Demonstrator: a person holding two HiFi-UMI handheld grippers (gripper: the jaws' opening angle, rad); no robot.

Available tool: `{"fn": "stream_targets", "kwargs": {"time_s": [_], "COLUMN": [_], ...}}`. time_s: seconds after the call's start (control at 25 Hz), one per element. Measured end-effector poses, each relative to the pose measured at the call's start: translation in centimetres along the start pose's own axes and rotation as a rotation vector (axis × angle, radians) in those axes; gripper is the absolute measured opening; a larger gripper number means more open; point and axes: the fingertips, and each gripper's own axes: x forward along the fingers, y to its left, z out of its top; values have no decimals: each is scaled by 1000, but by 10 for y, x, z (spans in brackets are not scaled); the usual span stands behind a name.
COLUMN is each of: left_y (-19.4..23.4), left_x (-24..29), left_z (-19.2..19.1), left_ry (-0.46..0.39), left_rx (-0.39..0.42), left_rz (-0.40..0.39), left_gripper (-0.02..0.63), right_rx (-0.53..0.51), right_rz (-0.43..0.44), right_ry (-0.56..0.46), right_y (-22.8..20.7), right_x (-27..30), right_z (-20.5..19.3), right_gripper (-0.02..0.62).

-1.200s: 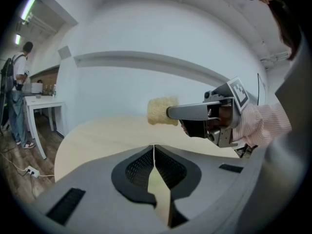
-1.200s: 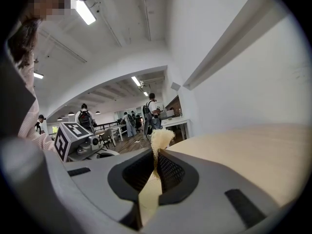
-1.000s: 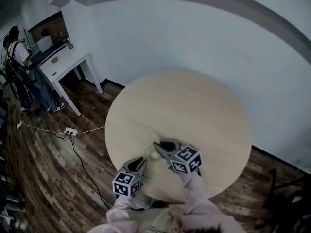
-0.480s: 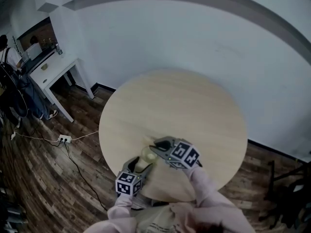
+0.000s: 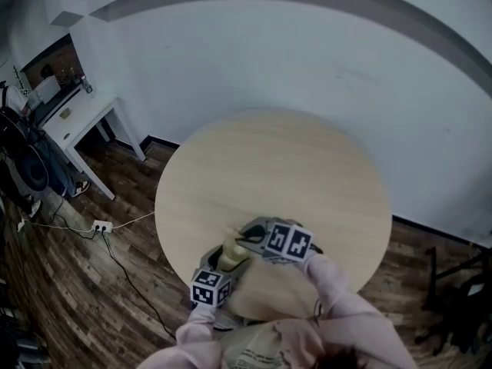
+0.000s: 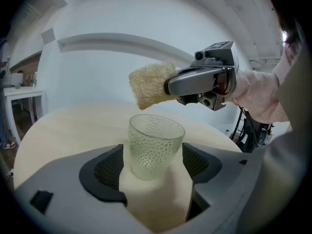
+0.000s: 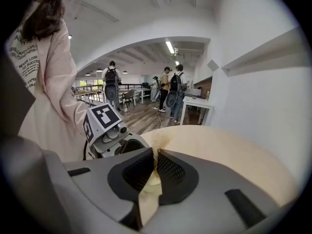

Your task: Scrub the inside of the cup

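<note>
- Step in hand, as I judge it: a pause at the edge of the scrubbing. The coarse beige fibrous sponge (image 6: 148,84) hangs just above the rim of the clear dimpled glass cup (image 6: 155,145); it is outside the cup and not touching the glass.
- Cup: it stands upright and free on the round pale wooden table (image 5: 292,167).
- Next move, likely: the sponge has to go straight down through the mouth of the cup and rub round the inner wall. The cup looks light and nothing holds it, so it probably needs steadying first or it may slide or tip.
- Left hand-held gripper (image 6: 154,160): its jaws have just been opening and now stand wide, one on either side of the cup. A gap shows on each side, so the pads do not press on it.
- Right hand-held gripper (image 7: 156,152): it is pinched almost closed on the sponge, which juts past the tips, above the cup.
</note>
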Motion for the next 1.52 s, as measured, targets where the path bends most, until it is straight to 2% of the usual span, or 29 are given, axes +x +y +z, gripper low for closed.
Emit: {"fn": "stream_targets", "kwargs": {"time_s": [0.6,0.8,1.12,1.52], "left_y": [-3,0,-1,2], "left_x": [13,18,17,18], "left_z": [0,-2,-3,-1], "left_ry": [-9,-30,-26,-51], "left_rx": [-2,12,13,-1], "left_rz": [-40,-22,-12,0], "left_gripper": [380,352,348,345], "right_rx": [-150,-190,-219,-305], "right_rz": [117,140,167,207], "right_ry": [175,224,257,378], "right_y": [15,17,17,15], "right_x": [14,16,19,26], "right_z": [-24,-33,-36,-40], "right_gripper": [29,29,29,29]}}
